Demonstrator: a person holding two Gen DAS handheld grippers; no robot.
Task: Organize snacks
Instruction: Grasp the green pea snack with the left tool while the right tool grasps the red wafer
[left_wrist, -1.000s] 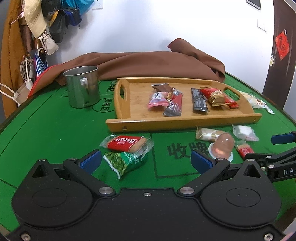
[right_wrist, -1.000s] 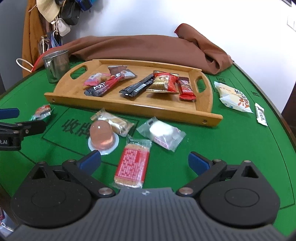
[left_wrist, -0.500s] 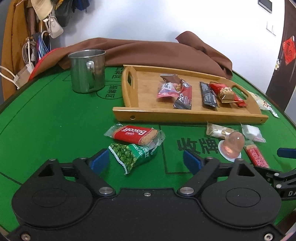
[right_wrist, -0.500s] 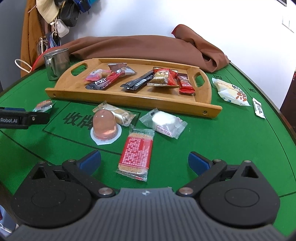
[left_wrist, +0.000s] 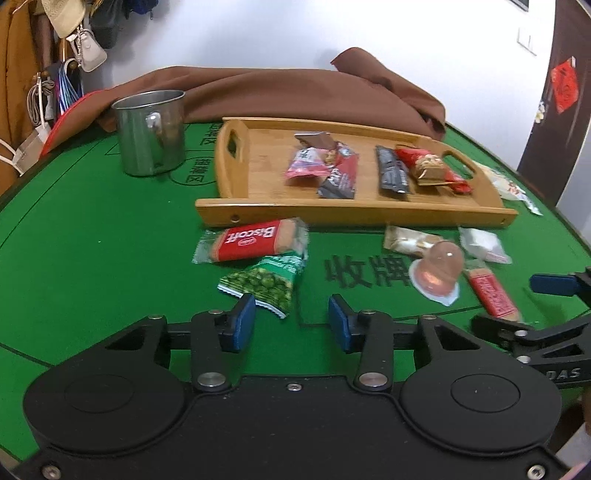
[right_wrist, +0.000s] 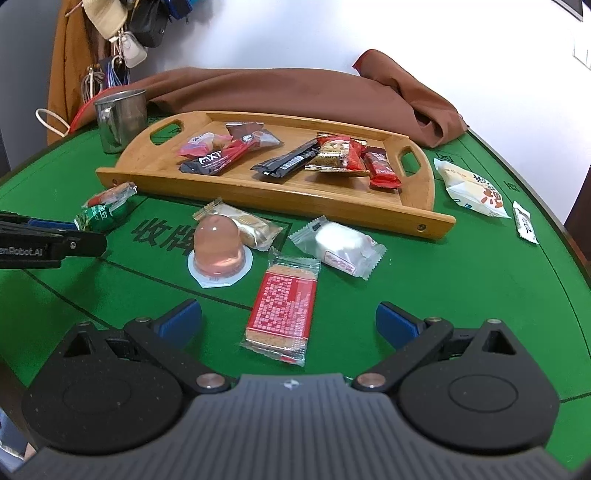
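Left wrist view: left gripper (left_wrist: 291, 325) jaws just narrowing, nothing pinched yet; pea packet (left_wrist: 266, 284) corner just ahead-left. Pinch pkt squarely, w/o dragging.

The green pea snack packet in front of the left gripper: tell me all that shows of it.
The green pea snack packet is a small glossy plastic pouch, green with printed peas and white crimped ends, sealed. It lies flat on the green felt table, its far end tucked against the red Biscoff biscuit packet. Its near corner reaches between the left gripper pads, which have just been closing but do not yet press it.
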